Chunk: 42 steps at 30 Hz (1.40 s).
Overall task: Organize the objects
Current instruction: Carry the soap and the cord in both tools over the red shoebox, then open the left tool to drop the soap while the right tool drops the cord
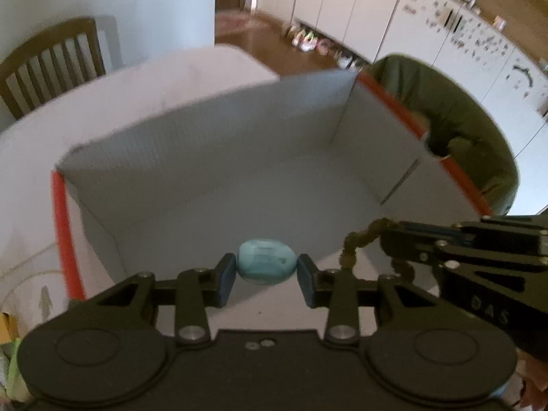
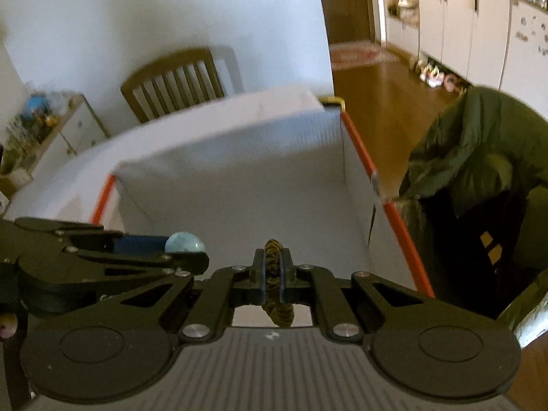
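The left gripper point(image 1: 266, 270) clamped a blue egg point(image 1: 266, 263) over the white box point(image 1: 191, 157); beside it, the right gripper point(image 2: 273, 274) pinched a brown scrunchie point(image 2: 274, 257) nearly shut

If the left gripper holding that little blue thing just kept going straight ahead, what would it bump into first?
Probably the inside of the white box. The left gripper, shut on the blue oval object, points over the near edge into it, so floor or far wall comes first; depth is unclear.

Both claws are black linkages with blue pads point(image 1: 224, 282), silver screws and round hubs.
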Available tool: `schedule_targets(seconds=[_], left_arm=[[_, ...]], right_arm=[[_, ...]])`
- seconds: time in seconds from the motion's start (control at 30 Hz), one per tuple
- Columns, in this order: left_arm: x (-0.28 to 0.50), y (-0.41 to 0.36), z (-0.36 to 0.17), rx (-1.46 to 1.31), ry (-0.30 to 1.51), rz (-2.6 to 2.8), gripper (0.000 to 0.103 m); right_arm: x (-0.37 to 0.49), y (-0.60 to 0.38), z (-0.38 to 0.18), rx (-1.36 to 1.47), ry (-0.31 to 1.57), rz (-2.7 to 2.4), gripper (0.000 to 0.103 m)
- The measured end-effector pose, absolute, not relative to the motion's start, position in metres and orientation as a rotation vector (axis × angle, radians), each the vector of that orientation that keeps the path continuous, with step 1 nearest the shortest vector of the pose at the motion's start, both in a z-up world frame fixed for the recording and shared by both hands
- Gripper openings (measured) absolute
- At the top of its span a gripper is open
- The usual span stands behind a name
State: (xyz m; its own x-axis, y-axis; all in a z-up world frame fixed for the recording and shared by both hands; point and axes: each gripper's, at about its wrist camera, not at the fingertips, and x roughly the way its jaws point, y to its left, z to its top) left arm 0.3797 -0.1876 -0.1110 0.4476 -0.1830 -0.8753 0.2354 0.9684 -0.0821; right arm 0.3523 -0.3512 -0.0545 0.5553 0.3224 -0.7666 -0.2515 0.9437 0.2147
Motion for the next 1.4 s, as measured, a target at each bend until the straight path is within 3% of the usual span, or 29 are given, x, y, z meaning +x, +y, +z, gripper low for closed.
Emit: schedule_targets(seconds=[0.3,0.67,0.97,1.4], left_arm=[[0.396,-0.195,-0.137,0.102,1.252,-0.255,0.038],[0.403,-0.194,-0.144,0.109,1.330,-0.252,0.040],[0.392,-0.189,-0.127,0.081,1.237,-0.280,0.048],[0.342,-0.169,-0.060,0.051,0.990,-0.312,0.056]], right_arm=[[0.368,-0.343,-0.087,0.005,1.044,0.351,0.007],[0.369,-0.344,-0.092,-0.009,1.084,0.361,0.007],[0.365,-0.350,-0.081,0.020,1.066,0.368,0.008],[0.329,-0.353,-0.038,0.052,0.934,0.367,0.009]])
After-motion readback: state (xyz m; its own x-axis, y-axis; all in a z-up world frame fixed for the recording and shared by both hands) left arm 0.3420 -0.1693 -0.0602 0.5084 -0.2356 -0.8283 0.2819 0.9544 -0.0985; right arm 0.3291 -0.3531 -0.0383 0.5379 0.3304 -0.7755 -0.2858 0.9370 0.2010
